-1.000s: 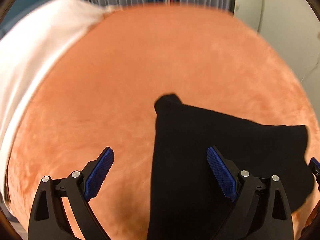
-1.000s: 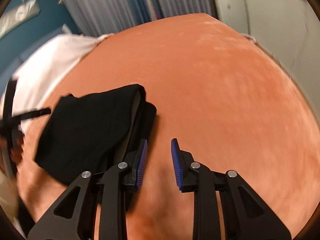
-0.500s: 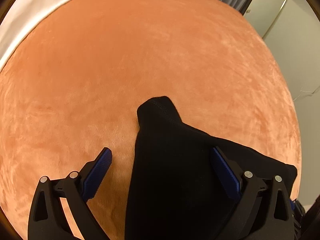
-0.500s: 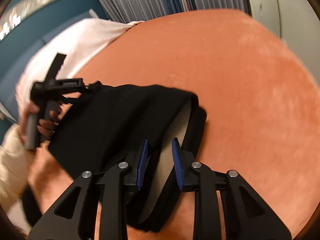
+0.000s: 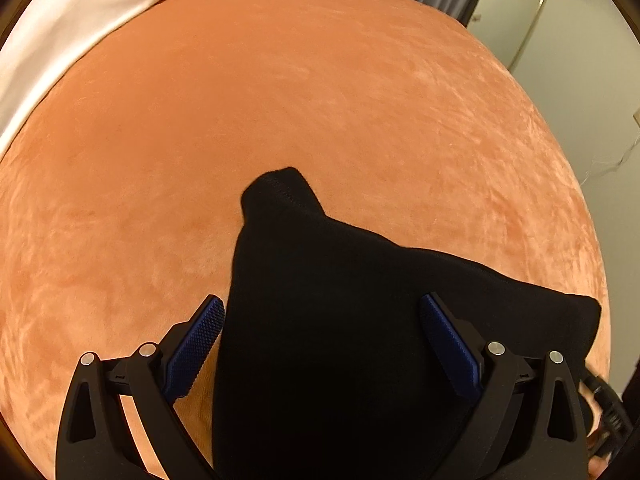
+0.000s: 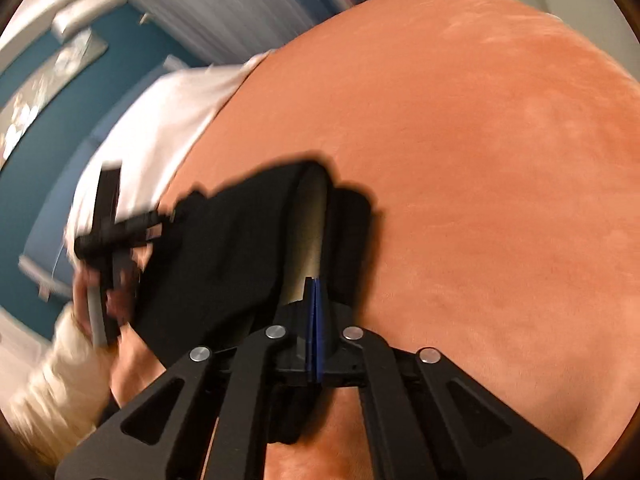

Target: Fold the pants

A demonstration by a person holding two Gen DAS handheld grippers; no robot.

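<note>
Folded black pants (image 5: 340,320) lie on an orange plush bedcover (image 5: 280,100), one narrow corner pointing away from me. My left gripper (image 5: 324,344) hangs open just above them: its left pad (image 5: 196,344) is beside the pants' left edge and its right pad (image 5: 452,344) is over the cloth. In the right wrist view the pants (image 6: 224,248) show a grey inner lining (image 6: 312,232) at an opened edge. My right gripper (image 6: 314,292) is shut on the pants at that edge, pads pressed together. The left gripper (image 6: 116,232) appears there blurred, held by a hand in a cream sleeve (image 6: 68,368).
White bedding (image 5: 60,20) covers the bed's far left side. Grey curtains (image 6: 240,4) and a teal wall (image 6: 48,152) stand behind the bed. A pale wall (image 5: 580,80) runs close along its right side. The orange cover stretches wide beyond the pants.
My right gripper swung left over the pants' opened edge and its jaws went from slightly apart to shut. The left gripper tipped downward over the pants, staying open.
</note>
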